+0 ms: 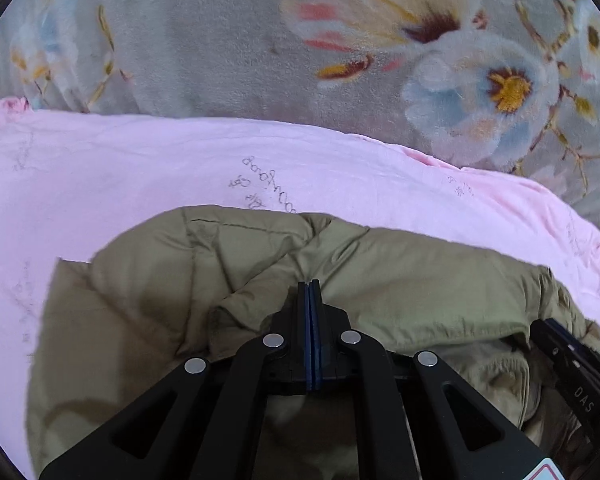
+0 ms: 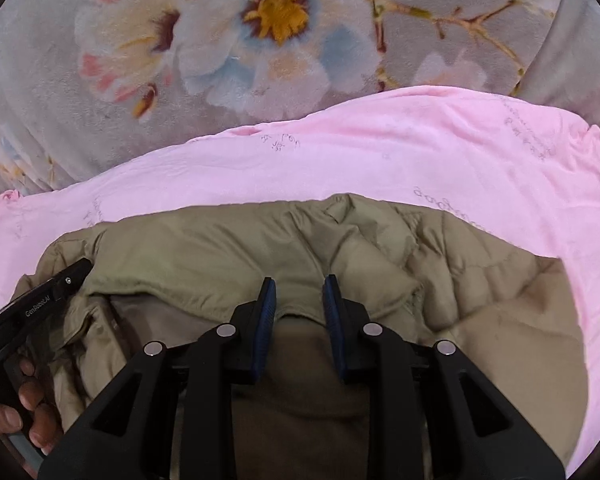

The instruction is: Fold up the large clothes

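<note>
Nearest, in the left wrist view: the left gripper [image 1: 309, 285] has its 2 blue pads pressed flat together, with no cloth visible between them. It points down over the olive padded jacket [image 1: 400, 280], tips above a creased fold near the garment's middle; contact with the fabric cannot be told. The right gripper's black body shows at the lower right edge of this view.

In the right wrist view: the right gripper [image 2: 299, 286] has its jaws partly apart. A folded edge of the jacket [image 2: 220, 256] runs across under the gap and the brown lining lies below it; whether the pads pinch it cannot be told. At lower left, a hand [image 2: 28, 412] wraps the black handle of the other tool.

Farther out: the jacket lies bunched on a pink sheet [image 1: 120, 168] printed with faint script. Beyond the sheet, a grey floral blanket [image 2: 268, 40] with big white-blue blossoms.
</note>
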Tool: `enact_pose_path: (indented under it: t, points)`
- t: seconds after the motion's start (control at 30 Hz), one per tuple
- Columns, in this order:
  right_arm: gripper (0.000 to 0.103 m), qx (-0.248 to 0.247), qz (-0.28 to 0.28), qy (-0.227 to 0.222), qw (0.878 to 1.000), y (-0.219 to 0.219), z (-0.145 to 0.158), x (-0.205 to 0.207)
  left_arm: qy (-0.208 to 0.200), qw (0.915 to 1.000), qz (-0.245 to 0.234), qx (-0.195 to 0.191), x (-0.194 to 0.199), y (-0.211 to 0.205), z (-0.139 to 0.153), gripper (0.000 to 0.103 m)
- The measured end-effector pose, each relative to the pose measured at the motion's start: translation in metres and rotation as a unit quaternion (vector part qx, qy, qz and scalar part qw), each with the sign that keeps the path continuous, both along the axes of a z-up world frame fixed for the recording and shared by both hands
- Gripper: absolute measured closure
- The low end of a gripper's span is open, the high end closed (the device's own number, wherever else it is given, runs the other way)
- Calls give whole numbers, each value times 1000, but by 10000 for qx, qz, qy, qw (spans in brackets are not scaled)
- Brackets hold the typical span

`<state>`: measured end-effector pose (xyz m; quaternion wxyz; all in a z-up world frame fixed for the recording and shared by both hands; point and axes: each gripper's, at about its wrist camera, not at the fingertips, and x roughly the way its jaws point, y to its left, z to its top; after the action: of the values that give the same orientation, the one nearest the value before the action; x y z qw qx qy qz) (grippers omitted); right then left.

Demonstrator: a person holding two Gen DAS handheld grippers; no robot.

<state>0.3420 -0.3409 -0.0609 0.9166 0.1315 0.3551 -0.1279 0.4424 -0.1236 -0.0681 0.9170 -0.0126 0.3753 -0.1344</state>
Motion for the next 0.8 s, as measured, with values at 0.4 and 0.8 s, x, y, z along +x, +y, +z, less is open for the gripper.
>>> enact_pose_path:
  t: [0.4,0.8]
  points:
    - [79,-170,6,319,9993,5,-22,11,85,9981,-24,610,3,-15,-19,96]
    - [60,379,-55,-648,9972,16,45,-174,249,9995,151,-148,-115,68,13,66]
